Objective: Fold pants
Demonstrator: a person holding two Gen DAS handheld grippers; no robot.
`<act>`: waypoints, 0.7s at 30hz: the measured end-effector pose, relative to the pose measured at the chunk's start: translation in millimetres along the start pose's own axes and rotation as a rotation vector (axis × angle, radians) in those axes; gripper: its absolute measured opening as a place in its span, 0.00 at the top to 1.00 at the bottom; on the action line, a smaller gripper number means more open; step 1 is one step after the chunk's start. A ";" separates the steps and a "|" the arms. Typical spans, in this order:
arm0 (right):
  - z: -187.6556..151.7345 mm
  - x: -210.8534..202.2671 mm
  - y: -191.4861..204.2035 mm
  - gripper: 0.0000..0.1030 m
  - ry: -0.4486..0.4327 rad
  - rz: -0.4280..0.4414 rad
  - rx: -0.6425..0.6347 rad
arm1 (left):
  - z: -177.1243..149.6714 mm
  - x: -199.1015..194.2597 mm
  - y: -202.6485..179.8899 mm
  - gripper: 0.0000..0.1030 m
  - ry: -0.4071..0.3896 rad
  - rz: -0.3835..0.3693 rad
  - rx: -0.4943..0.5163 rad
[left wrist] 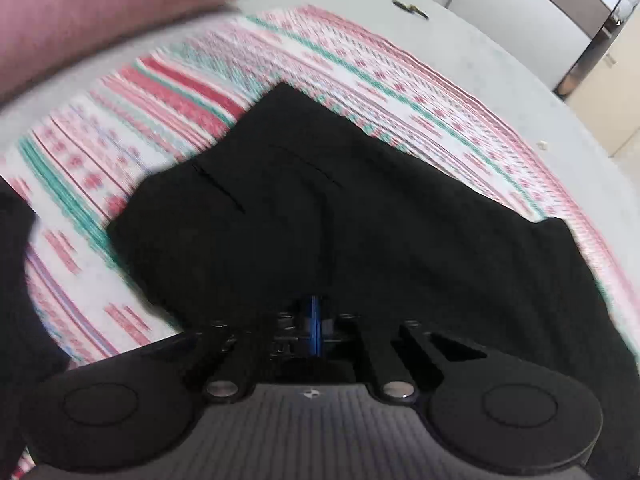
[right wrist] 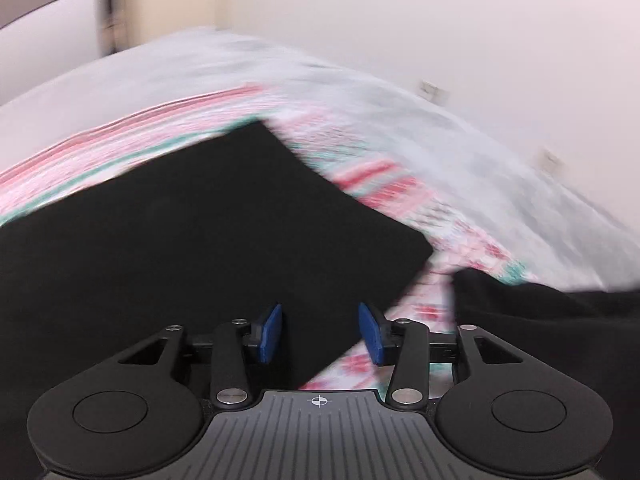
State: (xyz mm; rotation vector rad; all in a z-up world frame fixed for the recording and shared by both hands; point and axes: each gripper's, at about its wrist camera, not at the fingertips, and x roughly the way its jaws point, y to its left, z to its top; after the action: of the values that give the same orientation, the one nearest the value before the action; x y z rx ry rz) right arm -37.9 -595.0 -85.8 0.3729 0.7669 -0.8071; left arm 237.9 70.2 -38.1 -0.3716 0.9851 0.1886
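The black pants [left wrist: 320, 208] lie spread on a red, white and green patterned blanket [left wrist: 168, 92]. A crease in the cloth runs straight down to my left gripper [left wrist: 316, 320], whose blue pads are pressed together at the pants' near edge, shut on the fabric. In the right wrist view a flat corner of the pants [right wrist: 200, 220] lies on the blanket [right wrist: 384, 188]. My right gripper [right wrist: 320, 332] hovers open over the pants' near edge, blue pads [right wrist: 272, 332] well apart, with nothing pinched. Another dark mass of cloth [right wrist: 560, 340] lies at the right; what it is cannot be told.
A pink pillow [left wrist: 100, 12] lies at the far left of the pale bed sheet [left wrist: 500, 64]. A small dark object [left wrist: 410, 8] rests on the sheet at the back. Cabinet doors [left wrist: 540, 4] stand beyond the bed. A dark sleeve [left wrist: 12, 280] is at the left edge. A pale wall [right wrist: 440, 20] borders the bed.
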 end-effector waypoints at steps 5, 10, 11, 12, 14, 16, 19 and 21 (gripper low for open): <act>17.1 -16.0 10.9 0.54 -0.062 0.046 -0.049 | -7.4 -3.3 -21.7 0.70 0.000 -0.101 0.073; 10.9 -44.8 119.7 0.60 -0.075 0.379 -0.383 | -22.5 -0.4 -44.6 0.70 -0.045 -0.022 0.200; 5.0 -49.0 146.6 0.60 -0.066 0.439 -0.468 | -23.7 -1.8 -43.8 0.69 -0.044 -0.023 0.201; 3.2 -49.4 169.2 0.61 -0.051 0.491 -0.519 | -22.8 -1.2 -44.3 0.68 -0.041 -0.026 0.192; 0.8 -41.8 206.6 0.66 0.018 0.588 -0.572 | -22.6 -1.7 -40.7 0.68 -0.035 -0.036 0.174; 2.3 -19.2 235.7 0.69 0.085 0.588 -0.599 | -18.8 1.4 -41.9 0.68 -0.035 -0.034 0.171; 16.2 5.0 257.3 0.71 0.000 0.522 -0.597 | -18.7 3.8 -43.4 0.68 -0.040 -0.027 0.183; 29.4 23.0 268.5 0.71 -0.039 0.399 -0.566 | -19.4 1.7 -44.1 0.68 -0.039 -0.029 0.180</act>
State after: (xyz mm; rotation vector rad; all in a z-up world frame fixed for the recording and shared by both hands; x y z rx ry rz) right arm 190.6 -449.4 -78.1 -0.0043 0.8152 -0.2029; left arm 237.9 22.0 -39.5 -0.2168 0.9496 0.0803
